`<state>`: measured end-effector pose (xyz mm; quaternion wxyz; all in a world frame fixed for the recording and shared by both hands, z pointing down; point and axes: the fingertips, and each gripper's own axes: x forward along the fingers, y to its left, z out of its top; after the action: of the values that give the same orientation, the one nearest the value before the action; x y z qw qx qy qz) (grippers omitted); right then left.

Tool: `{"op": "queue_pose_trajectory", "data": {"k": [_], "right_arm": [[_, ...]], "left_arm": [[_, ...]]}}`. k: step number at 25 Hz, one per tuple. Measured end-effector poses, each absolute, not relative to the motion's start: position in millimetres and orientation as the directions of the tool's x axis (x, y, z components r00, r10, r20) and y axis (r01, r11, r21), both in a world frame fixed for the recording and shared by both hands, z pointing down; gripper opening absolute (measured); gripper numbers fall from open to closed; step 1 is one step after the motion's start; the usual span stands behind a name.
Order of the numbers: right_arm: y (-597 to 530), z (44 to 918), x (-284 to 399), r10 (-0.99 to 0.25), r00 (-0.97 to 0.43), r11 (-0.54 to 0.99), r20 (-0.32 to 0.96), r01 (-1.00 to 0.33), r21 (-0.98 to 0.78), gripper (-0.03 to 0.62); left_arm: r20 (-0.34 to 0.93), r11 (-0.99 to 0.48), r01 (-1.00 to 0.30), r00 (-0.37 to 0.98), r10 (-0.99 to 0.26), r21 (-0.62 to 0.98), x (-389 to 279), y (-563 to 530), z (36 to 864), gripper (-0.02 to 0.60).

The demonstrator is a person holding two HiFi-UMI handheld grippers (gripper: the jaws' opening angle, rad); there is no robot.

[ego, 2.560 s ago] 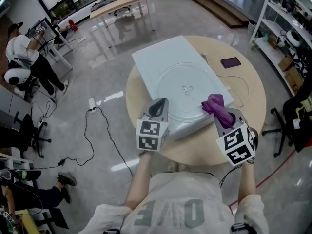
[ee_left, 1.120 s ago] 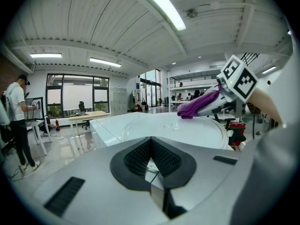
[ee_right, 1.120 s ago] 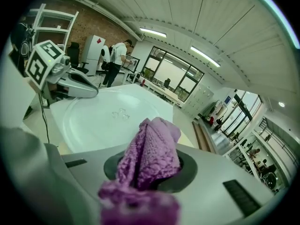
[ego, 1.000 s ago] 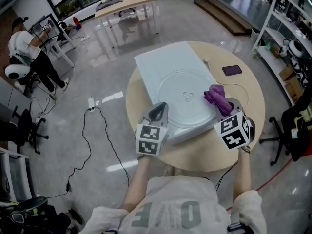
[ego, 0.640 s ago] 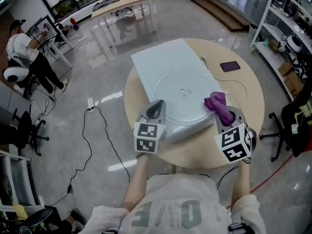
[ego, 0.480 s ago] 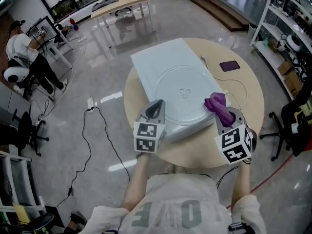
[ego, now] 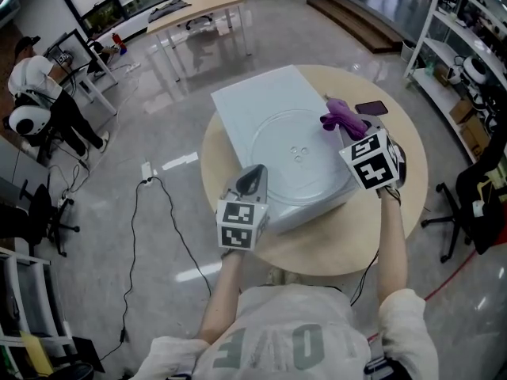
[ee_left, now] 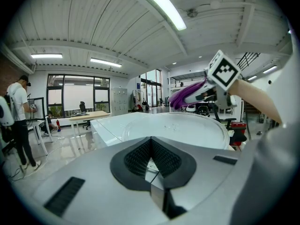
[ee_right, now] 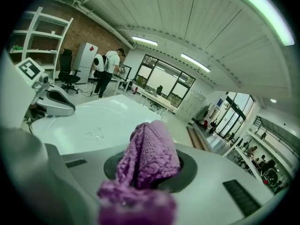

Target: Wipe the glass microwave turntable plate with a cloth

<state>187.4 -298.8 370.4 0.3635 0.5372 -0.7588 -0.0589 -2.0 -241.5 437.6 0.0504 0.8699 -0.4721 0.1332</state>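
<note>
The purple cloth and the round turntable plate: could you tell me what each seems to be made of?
The purple cloth looks like microfibre or terry, matte, with a nubbly looped pile. The turntable plate looks like clear, glossy glass: the white board beneath shows through it and its rim catches light, though clear plastic cannot be excluded.

Purple nubbly cloth (ego: 342, 118). Clear glass turntable plate (ego: 297, 161) on pale white panel (ego: 253, 101). Table (ego: 396, 212) light tan. Left gripper (ego: 253, 170) and right gripper (ego: 349, 130) grey, with black-and-white square markers.
</note>
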Motion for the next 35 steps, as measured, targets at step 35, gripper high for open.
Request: {"op": "queue_pose_trajectory", "data": {"k": [35], "right_arm": [[-194,405,191,-0.827,-0.126,0.397,0.548,-0.821,0.411,0.048]], "left_arm": [[0.323,-0.578,-0.807,0.519,-0.792,-0.121,-1,-242,434,-0.005]]}}
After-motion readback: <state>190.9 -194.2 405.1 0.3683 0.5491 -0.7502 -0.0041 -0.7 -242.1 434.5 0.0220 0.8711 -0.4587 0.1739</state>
